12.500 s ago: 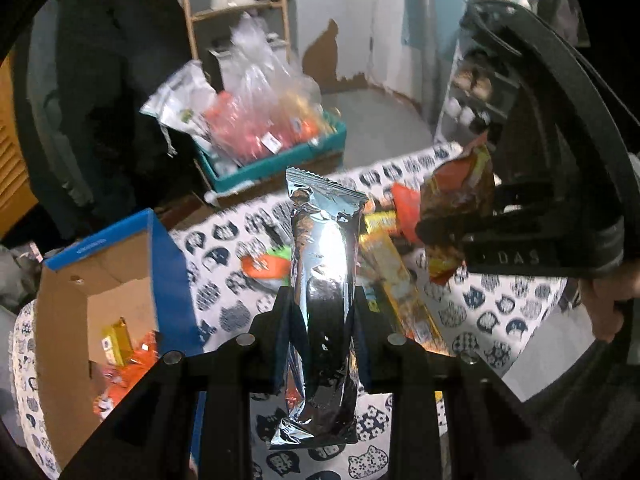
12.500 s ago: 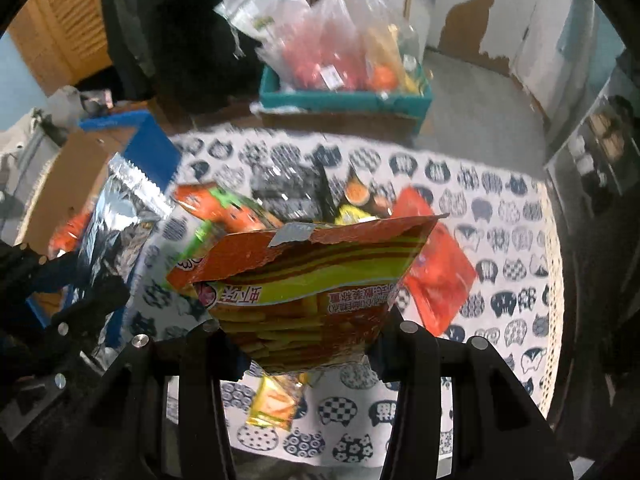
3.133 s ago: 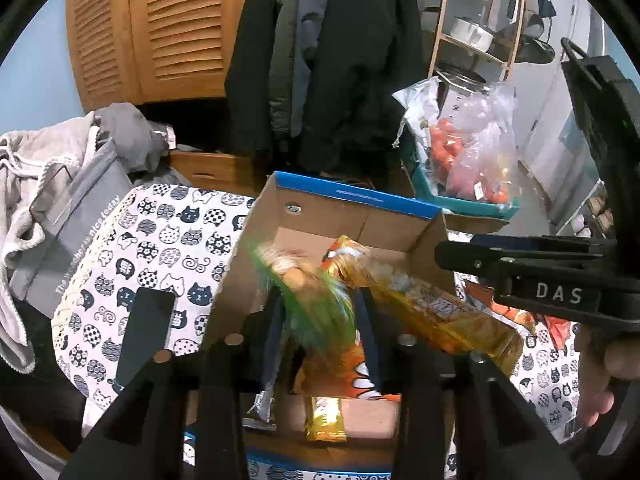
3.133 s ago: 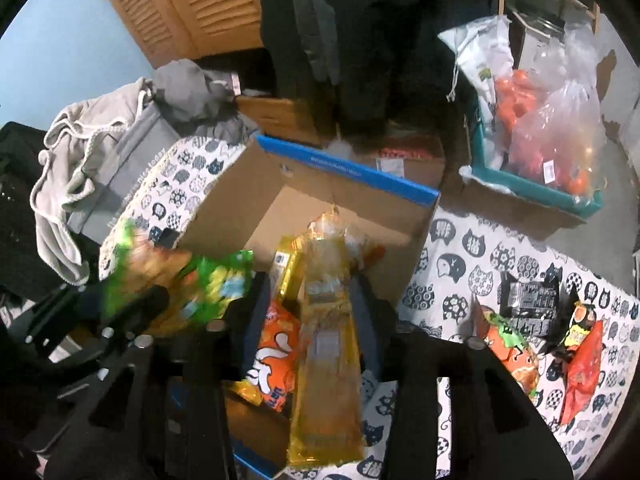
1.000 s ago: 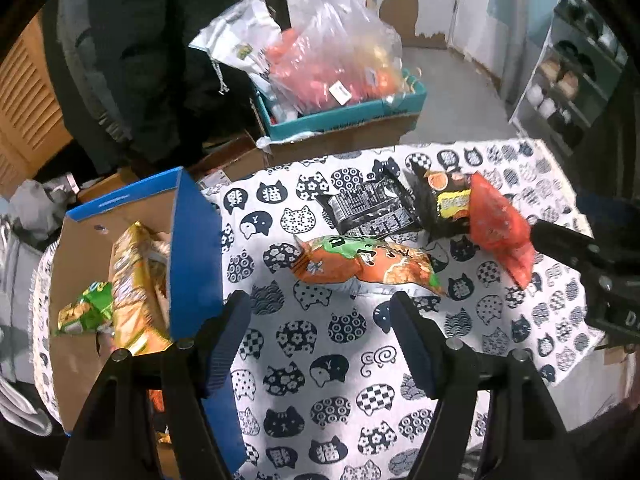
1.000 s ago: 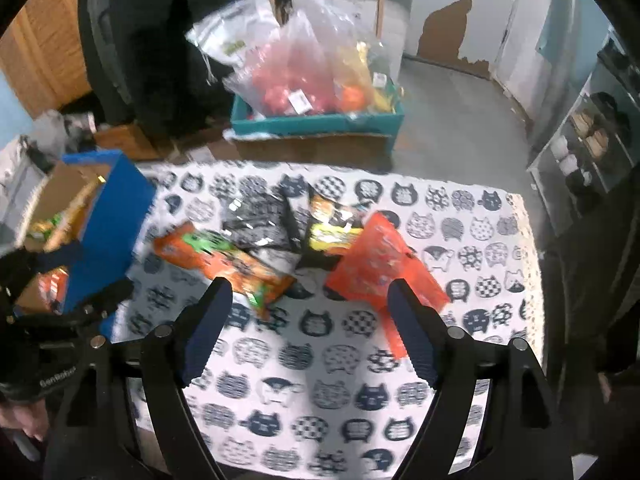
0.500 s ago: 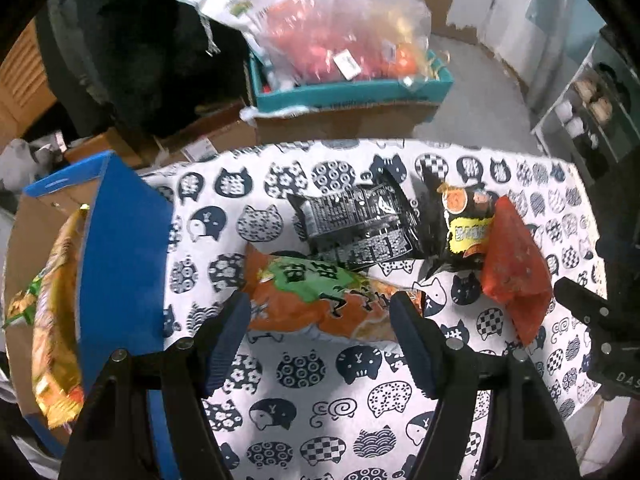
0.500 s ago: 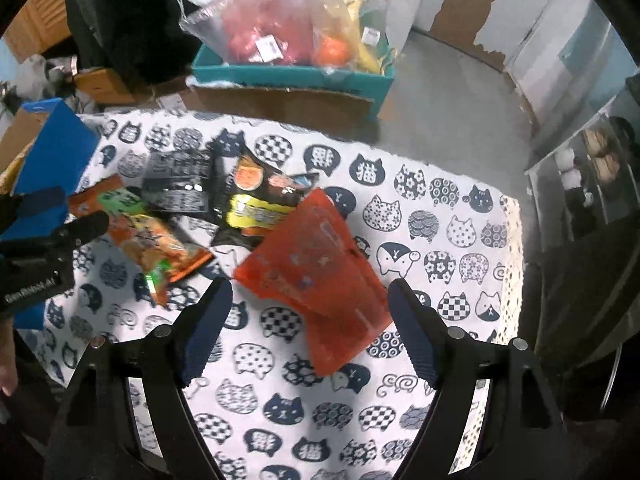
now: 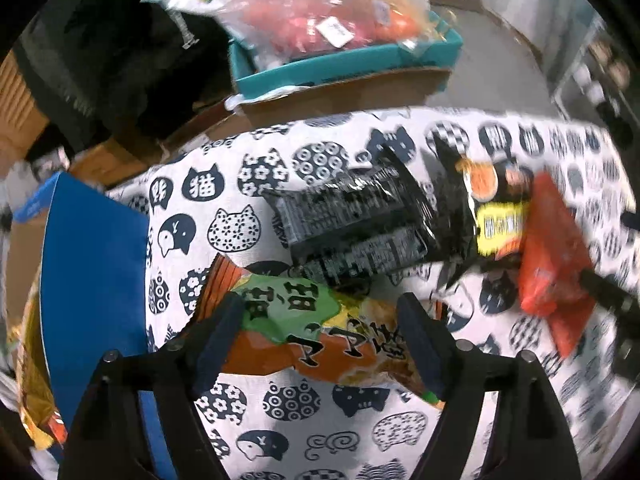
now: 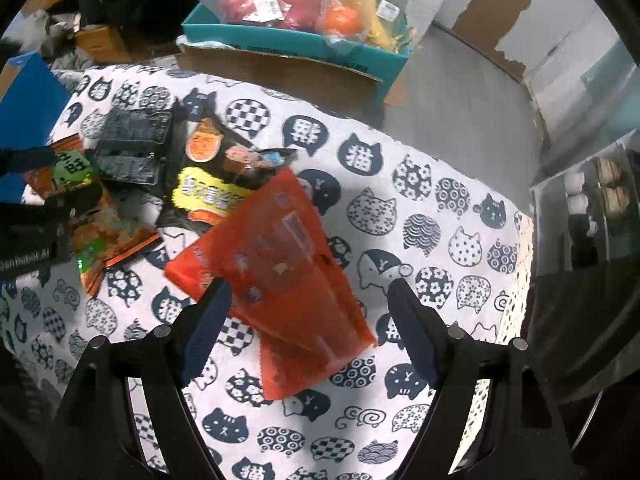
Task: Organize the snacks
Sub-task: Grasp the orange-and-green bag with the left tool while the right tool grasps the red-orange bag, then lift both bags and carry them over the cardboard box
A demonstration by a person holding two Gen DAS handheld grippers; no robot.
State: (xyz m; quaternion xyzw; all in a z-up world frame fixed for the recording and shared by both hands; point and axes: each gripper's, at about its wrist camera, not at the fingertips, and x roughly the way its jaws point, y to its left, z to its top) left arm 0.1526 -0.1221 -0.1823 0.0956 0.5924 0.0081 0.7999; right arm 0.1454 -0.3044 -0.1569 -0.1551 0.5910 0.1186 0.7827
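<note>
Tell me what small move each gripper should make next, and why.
Probably lower both a little further, then close. The left gripper, jaws opening, straddles the orange-green packet; the right gripper, open, frames the red packet. Both packets lie flat on the cat-print cloth, and no pad seems to press on either yet.

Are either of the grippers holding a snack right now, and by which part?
Neither. The left gripper, jaws opening, straddles the orange-and-green packet; the right gripper stands open over the red packet.
</note>
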